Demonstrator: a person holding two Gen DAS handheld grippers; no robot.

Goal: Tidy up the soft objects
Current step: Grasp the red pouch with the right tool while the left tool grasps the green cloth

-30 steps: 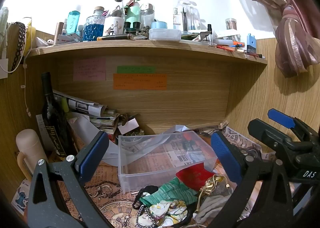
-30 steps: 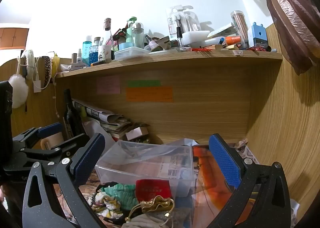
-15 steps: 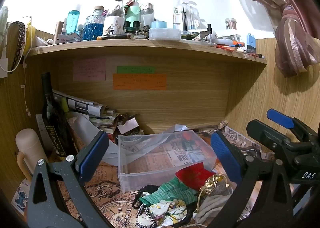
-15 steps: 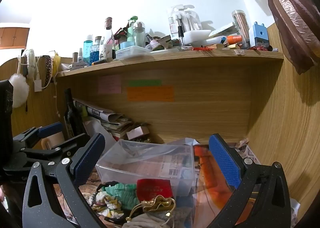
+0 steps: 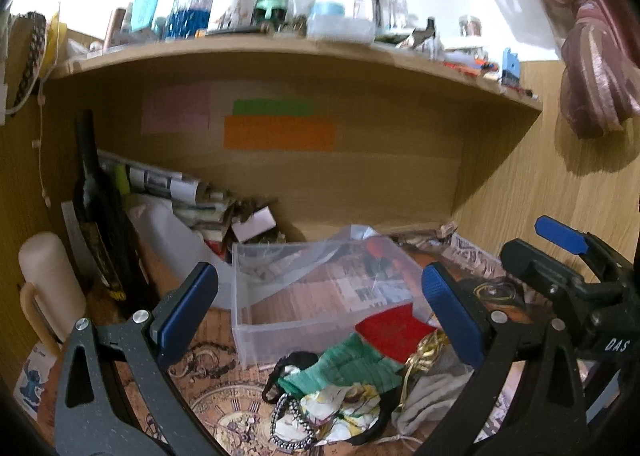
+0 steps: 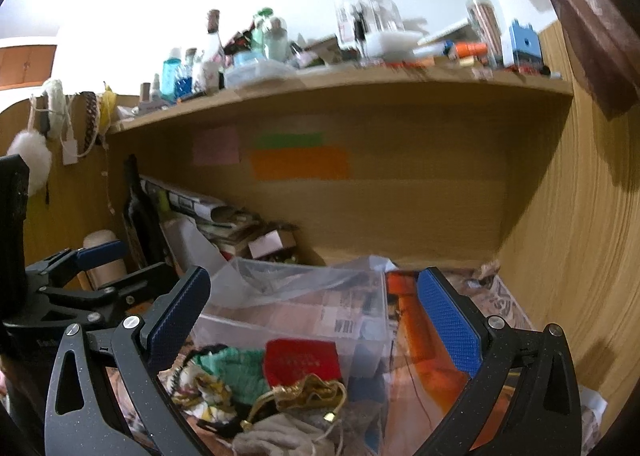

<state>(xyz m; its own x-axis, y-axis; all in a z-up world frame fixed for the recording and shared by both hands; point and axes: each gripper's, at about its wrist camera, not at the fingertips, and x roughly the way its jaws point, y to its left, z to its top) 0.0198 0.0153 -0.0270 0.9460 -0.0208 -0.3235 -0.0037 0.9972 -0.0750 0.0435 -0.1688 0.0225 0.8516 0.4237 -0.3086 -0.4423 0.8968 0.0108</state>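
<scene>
A heap of soft things lies on the desk in front of a clear plastic bin: a red pouch, a green cloth, a floral cloth, a gold drawstring bag and a grey cloth. My left gripper is open and empty, above and behind the heap. My right gripper is open and empty, over the bin, with the red pouch, green cloth, gold bag and grey cloth below it.
A dark bottle, a cream mug and stacked papers stand at the left under a wooden shelf crowded with bottles. Wood panels close the back and right side. A curtain hangs at the upper right.
Both views have shifted a little and are blurred: both grippers are moving slightly. The heap and the bin have not moved. Both grippers stay open.
</scene>
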